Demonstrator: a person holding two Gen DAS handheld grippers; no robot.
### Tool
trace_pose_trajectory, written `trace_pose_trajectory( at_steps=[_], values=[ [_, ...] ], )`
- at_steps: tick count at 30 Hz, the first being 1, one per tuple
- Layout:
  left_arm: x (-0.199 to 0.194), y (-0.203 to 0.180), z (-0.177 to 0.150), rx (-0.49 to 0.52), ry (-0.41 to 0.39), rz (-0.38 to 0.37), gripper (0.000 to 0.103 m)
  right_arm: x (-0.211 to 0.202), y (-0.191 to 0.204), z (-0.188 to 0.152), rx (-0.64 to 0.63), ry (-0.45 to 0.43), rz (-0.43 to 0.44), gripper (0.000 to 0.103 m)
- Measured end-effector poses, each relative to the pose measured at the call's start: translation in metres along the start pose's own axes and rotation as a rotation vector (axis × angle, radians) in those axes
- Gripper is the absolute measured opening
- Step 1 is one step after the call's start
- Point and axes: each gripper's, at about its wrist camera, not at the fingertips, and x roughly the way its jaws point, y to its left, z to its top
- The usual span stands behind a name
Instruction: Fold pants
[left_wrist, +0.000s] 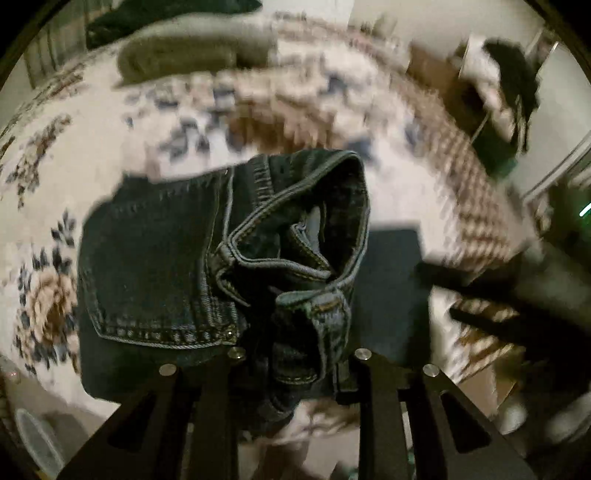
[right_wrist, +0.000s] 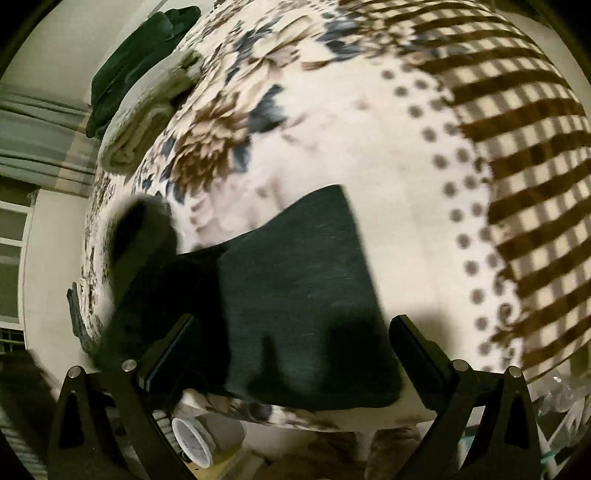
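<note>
- Jeans (left_wrist: 221, 251), dark denim, hang bunched from the left tool (left_wrist: 297, 356), which pinches the waistband above the bed (left_wrist: 110, 122).
- Right tool (right_wrist: 295, 332) stands spread wide, gripping nothing, over a dark folded cloth (right_wrist: 303, 280) on the floral blanket (right_wrist: 388, 155).

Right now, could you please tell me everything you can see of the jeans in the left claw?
The jeans are dark blue denim with lighter contrast stitching, bunched at the waistband. A back pocket with a rivet at its corner faces the left wrist camera, and the waistband gapes open beside it, showing the inside. The left claw is shut on a fold of waistband fabric, holding the bundle up over a floral blanket on which a dark flat cloth lies. Whether the jeans touch either is unclear. The legs are out of sight.
</note>
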Motion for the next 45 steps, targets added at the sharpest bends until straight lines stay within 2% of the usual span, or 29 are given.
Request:
trace_pose_trajectory(
  at_steps=[2,4,6,8,9,11,13,18,24,31,32,33,34,35,36,38,41,42,45],
  values=[
    [0.0,-0.005,0.0,0.022,0.035,0.029,0.023,-0.005,-0.009,0.002,0.019,0.003,0.03,0.103],
    [-0.007,-0.007,0.004,0.04,0.062,0.033,0.034,-0.009,-0.014,0.005,0.034,0.004,0.063,0.103],
    [-0.017,-0.008,0.005,0.031,0.089,0.028,0.057,-0.01,-0.014,0.008,0.053,0.011,0.118,0.103],
    [-0.024,-0.007,0.001,0.027,0.112,0.008,0.058,-0.006,-0.005,0.011,0.058,0.027,0.164,0.103],
    [-0.028,-0.005,0.001,0.024,0.127,0.015,0.066,-0.002,0.0,0.013,0.053,0.044,0.185,0.103],
    [-0.034,0.0,0.001,0.013,0.125,0.035,0.073,0.011,0.014,0.017,0.038,0.086,0.229,0.103],
    [-0.045,0.014,0.004,-0.041,0.129,0.032,0.073,0.022,0.024,0.018,0.028,0.121,0.26,0.103],
    [-0.051,0.047,0.014,-0.106,0.11,0.153,0.073,0.058,0.044,0.016,0.004,0.205,0.296,0.103],
    [-0.044,0.08,0.017,-0.144,0.117,0.286,0.073,0.076,0.052,0.011,-0.03,0.212,0.235,0.103],
    [-0.038,0.093,0.022,-0.127,0.147,0.382,0.073,0.087,0.056,0.011,-0.017,0.204,0.159,0.103],
    [-0.037,0.094,0.023,-0.126,0.15,0.394,0.073,0.087,0.056,0.01,-0.01,0.199,0.16,0.101],
    [-0.037,0.095,0.024,-0.126,0.152,0.401,0.073,0.086,0.055,0.01,0.001,0.19,0.166,0.092],
    [-0.036,0.095,0.025,-0.127,0.153,0.406,0.073,0.087,0.055,0.009,0.009,0.184,0.16,0.065],
    [-0.035,0.096,0.025,-0.127,0.155,0.414,0.073,0.086,0.053,0.008,0.011,0.181,0.151,0.043],
    [-0.034,0.096,0.026,-0.127,0.157,0.419,0.073,0.085,0.052,0.006,0.013,0.178,0.149,0.03],
    [-0.032,0.096,0.028,-0.125,0.164,0.415,0.077,0.077,0.052,0.004,-0.005,0.14,0.141,0.02],
    [-0.03,0.092,0.029,-0.121,0.162,0.411,0.083,0.06,0.057,0.0,-0.049,0.093,0.123,0.017],
    [-0.029,0.091,0.029,-0.119,0.162,0.406,0.084,0.055,0.057,0.0,-0.057,0.083,0.119,0.012],
    [-0.027,0.086,0.028,-0.116,0.164,0.388,0.084,0.039,0.053,0.002,-0.041,0.065,0.134,0.01]
  ],
)
